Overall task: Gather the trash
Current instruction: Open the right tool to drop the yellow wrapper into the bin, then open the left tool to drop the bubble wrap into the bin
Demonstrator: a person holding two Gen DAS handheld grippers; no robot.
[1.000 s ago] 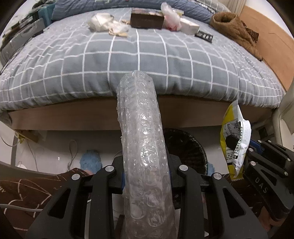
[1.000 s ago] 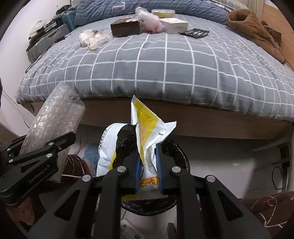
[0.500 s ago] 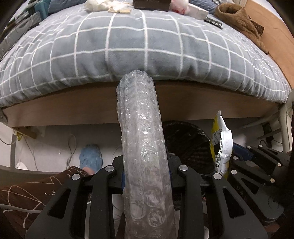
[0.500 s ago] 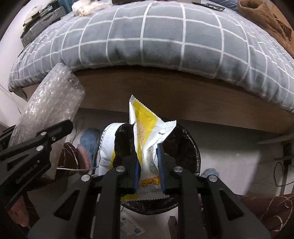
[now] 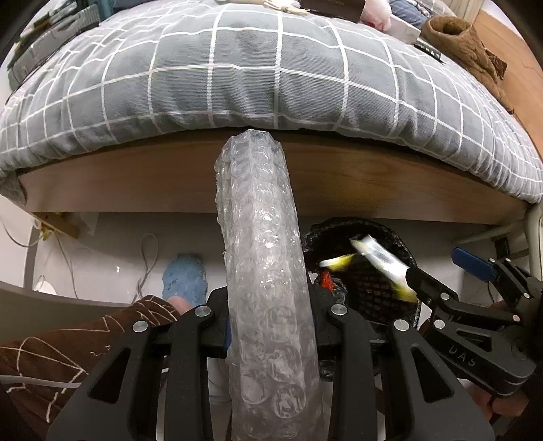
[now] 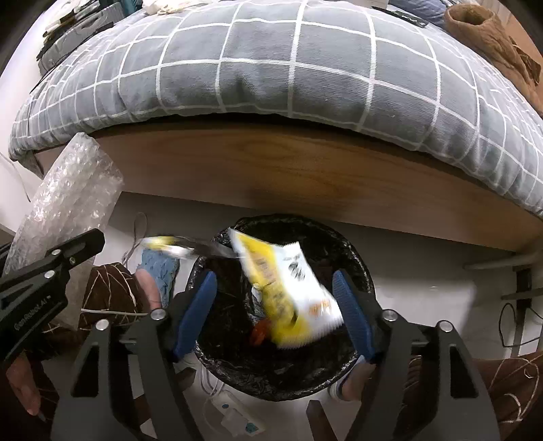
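Observation:
My left gripper (image 5: 269,325) is shut on a long roll of clear bubble wrap (image 5: 261,244) that sticks up toward the bed; the roll (image 6: 64,200) also shows at the left of the right wrist view. My right gripper (image 6: 275,305) hangs over a black-lined trash bin (image 6: 359,268) and its jaws are opening. A yellow and white snack wrapper (image 6: 285,285) is blurred between the blue pads (image 6: 197,312), touching neither, and tumbles into the bin. In the left wrist view the wrapper (image 5: 380,259) falls over the bin (image 5: 373,288) beside the right gripper (image 5: 441,274).
A bed with a grey checked duvet (image 6: 288,68) and wooden frame (image 6: 305,169) fills the upper half. More litter and boxes (image 5: 332,5) lie far back on it, and a brown garment (image 5: 465,51) at right. A foot in a blue slipper (image 5: 185,280), cables and a power strip (image 6: 234,417) are on the floor.
My right gripper's jaws have spread wide and let go of the snack wrapper, which now drops blurred into the bin. Both grippers have sunk closer to the floor. The left still holds the bubble wrap.

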